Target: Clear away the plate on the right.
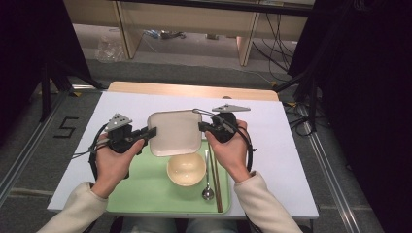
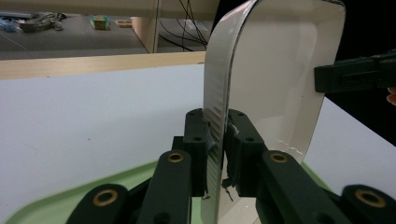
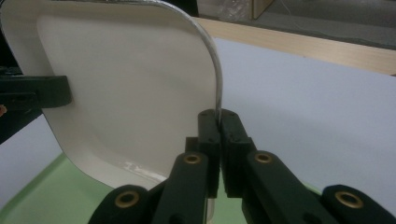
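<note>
Both hand-held grippers pinch the white plate (image 1: 174, 132): left hand-held gripper (image 1: 151, 131) and right hand-held gripper (image 1: 202, 127) on opposite edges.

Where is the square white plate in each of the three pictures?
High view: the plate sits in the middle, held between the left gripper and the right gripper.
Left gripper view: it stands edge-on, centre to upper right.
Right gripper view: it covers the upper left.
Shared landmark: the green tray below it.
</note>
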Demonstrator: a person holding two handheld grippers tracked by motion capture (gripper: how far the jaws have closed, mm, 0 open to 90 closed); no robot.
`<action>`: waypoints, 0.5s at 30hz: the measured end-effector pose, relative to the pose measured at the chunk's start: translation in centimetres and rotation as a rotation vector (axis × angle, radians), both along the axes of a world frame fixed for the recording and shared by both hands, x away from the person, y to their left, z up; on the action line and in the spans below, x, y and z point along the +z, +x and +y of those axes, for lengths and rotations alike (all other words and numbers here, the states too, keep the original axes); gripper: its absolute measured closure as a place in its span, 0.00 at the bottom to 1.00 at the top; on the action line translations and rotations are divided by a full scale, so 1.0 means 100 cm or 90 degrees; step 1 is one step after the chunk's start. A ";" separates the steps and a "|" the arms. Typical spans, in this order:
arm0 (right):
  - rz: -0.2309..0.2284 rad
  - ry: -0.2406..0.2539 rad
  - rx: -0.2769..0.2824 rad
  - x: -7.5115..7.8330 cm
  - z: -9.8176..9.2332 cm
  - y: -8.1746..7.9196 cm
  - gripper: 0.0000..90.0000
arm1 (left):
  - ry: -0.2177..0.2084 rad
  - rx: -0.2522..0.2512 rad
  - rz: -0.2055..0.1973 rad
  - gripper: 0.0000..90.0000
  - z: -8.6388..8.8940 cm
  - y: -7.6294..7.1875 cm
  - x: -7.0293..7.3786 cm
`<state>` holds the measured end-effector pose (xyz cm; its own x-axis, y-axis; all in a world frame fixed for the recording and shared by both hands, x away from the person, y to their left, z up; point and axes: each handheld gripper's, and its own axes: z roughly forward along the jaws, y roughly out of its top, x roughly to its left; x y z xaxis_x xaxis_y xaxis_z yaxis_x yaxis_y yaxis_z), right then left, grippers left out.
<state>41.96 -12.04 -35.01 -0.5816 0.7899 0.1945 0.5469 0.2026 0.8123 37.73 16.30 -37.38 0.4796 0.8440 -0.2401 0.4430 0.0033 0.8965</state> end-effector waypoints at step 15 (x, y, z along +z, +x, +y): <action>0.027 0.016 -0.008 -0.003 0.001 0.000 0.98 | 0.039 0.008 -0.040 0.92 0.004 -0.004 0.007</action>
<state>41.94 -11.97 -35.27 -0.5625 0.7915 0.2390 0.5831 0.1748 0.7934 37.37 16.65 -36.68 0.4809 0.8624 -0.1578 0.3864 -0.0470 0.9211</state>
